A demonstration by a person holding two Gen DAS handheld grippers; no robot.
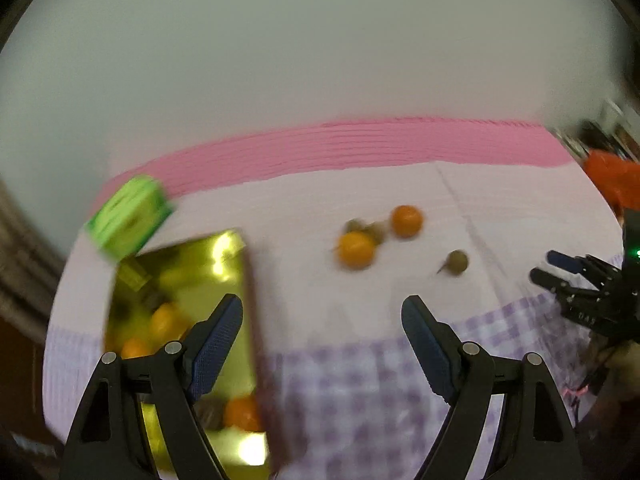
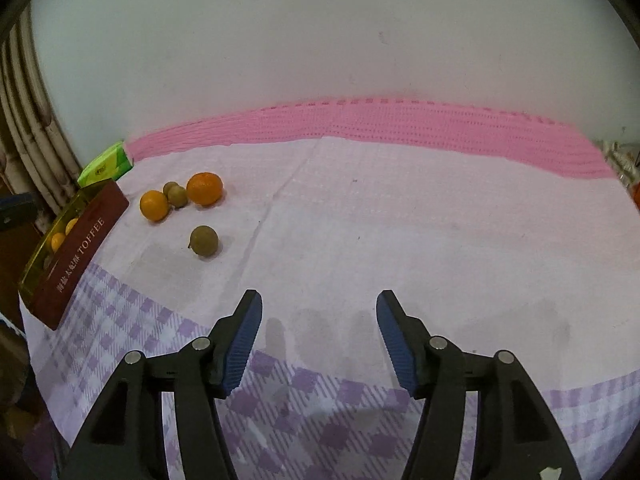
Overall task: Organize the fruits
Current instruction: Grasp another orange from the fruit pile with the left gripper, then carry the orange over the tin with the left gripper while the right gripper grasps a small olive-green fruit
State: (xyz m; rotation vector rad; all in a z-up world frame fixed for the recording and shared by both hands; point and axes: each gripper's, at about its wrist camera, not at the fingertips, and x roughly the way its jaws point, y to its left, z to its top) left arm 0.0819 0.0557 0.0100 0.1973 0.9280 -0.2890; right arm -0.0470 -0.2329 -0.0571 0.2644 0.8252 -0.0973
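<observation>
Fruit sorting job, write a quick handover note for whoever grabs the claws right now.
Left claw: open, empty, over the cloth beside the box.
Right claw: open, empty, above bare tablecloth.
Gold toffee box at the left edge holds a few oranges and what looks like a brown fruit.
Left on the cloth: two oranges, two small brown fruits between them, one brown fruit lying apart, nearer.
Green packet sits behind the box.

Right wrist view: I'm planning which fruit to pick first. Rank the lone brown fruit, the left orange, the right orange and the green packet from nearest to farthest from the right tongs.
1. Lone brown fruit, left of centre.
2. Left orange, beside the toffee box.
3. Right orange, just behind.
4. Green packet, far left, by the wall.
</observation>
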